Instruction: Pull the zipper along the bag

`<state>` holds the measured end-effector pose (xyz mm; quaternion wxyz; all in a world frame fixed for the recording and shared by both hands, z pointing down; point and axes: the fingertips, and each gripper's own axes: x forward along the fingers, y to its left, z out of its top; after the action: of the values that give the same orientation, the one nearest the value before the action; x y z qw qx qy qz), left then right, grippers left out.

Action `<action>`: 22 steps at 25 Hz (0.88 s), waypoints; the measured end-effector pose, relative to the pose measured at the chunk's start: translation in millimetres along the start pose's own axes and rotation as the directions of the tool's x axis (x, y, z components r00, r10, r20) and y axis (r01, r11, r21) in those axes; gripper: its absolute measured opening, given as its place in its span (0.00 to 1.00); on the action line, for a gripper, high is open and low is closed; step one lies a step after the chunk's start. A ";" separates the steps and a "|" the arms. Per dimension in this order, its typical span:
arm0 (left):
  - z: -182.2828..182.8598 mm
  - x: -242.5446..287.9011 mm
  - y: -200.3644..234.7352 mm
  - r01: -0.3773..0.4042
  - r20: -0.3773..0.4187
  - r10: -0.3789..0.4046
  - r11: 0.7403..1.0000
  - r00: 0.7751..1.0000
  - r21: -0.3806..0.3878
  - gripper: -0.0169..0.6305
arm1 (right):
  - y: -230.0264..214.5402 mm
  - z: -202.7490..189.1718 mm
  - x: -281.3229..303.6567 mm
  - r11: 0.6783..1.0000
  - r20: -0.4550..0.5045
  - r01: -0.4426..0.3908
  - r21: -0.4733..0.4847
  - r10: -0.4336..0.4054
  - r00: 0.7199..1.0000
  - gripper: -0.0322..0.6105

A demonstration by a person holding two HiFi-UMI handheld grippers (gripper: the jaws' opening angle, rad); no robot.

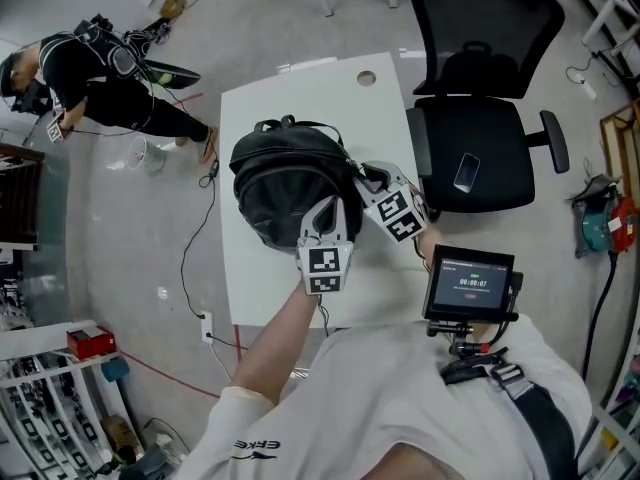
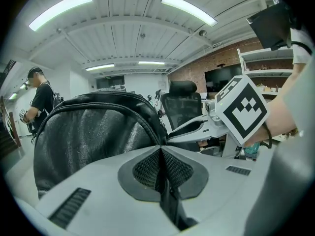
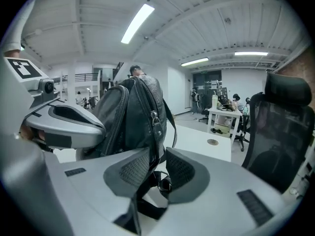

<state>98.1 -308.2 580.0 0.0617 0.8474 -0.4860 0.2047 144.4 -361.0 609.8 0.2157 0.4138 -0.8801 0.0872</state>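
Note:
A black leather backpack [image 1: 285,183] stands on the white table [image 1: 300,88]. My left gripper [image 1: 329,209] sits at its near side. In the left gripper view the backpack [image 2: 93,136] fills the left, and the left gripper [image 2: 160,151] is shut, pads flush, with nothing showing between them and the tips against the bag's edge. My right gripper [image 1: 362,175] is at the bag's right side. In the right gripper view it [image 3: 158,162] stands open by a narrow gap, with a black strap hanging through. A metal zipper pull [image 3: 155,118] hangs on the backpack [image 3: 123,117] just above the jaws.
A black office chair [image 1: 470,138] with a phone [image 1: 466,171] on its seat stands right of the table. A person in black [image 1: 100,68] crouches on the floor at far left. A cable hole [image 1: 366,78] marks the table's far end. A small screen [image 1: 470,283] hangs at my chest.

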 end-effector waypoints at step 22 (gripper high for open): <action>-0.6 2.2 8.1 -0.006 0.007 0.006 1.000 1.000 -0.025 0.03 | -23.5 11.2 -6.7 0.989 -0.039 -0.019 -0.149 0.013 0.999 0.08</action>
<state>92.1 -314.0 580.7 0.0701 0.8458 -0.4913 0.1959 162.8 -375.2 596.2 0.2619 0.3876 -0.8833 0.0308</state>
